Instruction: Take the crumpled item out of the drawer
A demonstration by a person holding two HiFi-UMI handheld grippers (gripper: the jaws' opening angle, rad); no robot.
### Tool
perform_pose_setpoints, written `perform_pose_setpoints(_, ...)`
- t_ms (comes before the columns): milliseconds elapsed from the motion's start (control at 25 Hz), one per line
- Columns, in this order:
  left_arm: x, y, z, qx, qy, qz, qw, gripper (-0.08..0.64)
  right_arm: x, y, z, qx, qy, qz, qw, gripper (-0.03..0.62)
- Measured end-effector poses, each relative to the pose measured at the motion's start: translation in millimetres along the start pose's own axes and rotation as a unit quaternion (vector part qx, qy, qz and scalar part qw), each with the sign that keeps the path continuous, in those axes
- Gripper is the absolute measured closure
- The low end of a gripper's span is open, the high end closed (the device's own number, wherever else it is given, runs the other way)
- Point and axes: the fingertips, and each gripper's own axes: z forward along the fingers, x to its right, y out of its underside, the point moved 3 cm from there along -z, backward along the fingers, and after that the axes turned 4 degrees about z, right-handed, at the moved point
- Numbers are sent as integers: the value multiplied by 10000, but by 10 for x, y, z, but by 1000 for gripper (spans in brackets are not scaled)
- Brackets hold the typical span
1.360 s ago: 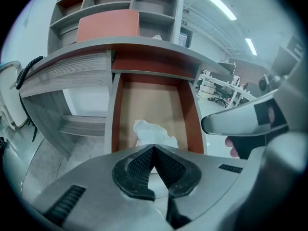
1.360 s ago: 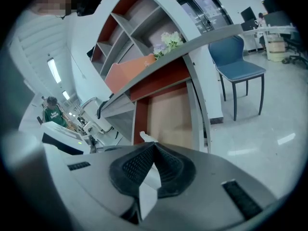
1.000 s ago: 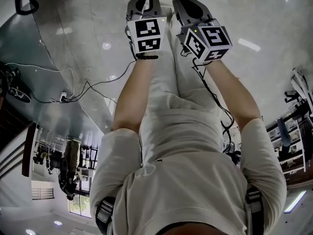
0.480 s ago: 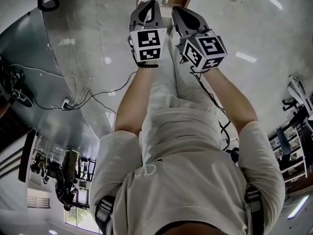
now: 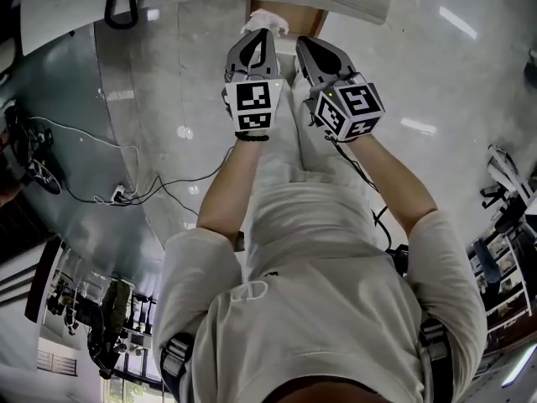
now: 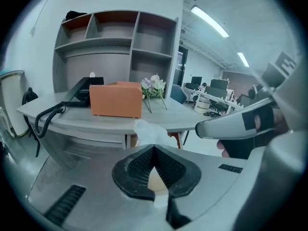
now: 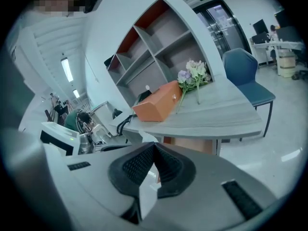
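Observation:
A white crumpled item [image 5: 267, 20] lies in an open brown drawer [image 5: 304, 15] under the desk's front edge, at the top of the head view. In the left gripper view the crumpled item [image 6: 148, 128] shows just past my jaws, which do not touch it. My left gripper [image 5: 258, 35] is shut with nothing between its pads, a short way in front of the item. Beside it on the right, my right gripper [image 5: 307, 44] is also shut and empty. The right gripper view shows little of the drawer behind my jaws.
The grey desk [image 6: 96, 118] carries an orange box [image 6: 116, 99], a black telephone [image 6: 81, 93] with a coiled cord and a bunch of flowers [image 6: 154, 86], under a shelf unit [image 6: 120, 37]. A blue chair [image 7: 246, 76] stands to the right. Cables [image 5: 126, 193] lie on the floor at left.
Both grippers have moved forward toward the desk. The desk edge, the open drawer and the white item have come further into the head view.

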Motion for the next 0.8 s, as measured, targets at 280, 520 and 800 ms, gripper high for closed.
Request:
perform_pose_setpoints(280,-72,-442,-341,272,-89,-13,9996,565,-154,-437,-198,245,27,-147,9996,591)
perform_pose_setpoints(520,-97,-760,-565,485,-106,81,9987,565,-245,-729,-339,432,92,-284,9986,591)
perform_pose_setpoints(800,-180,-1217,-865,847,-262,125,9960,565,-321,-1123,-612,762,166,-423,9961,591)
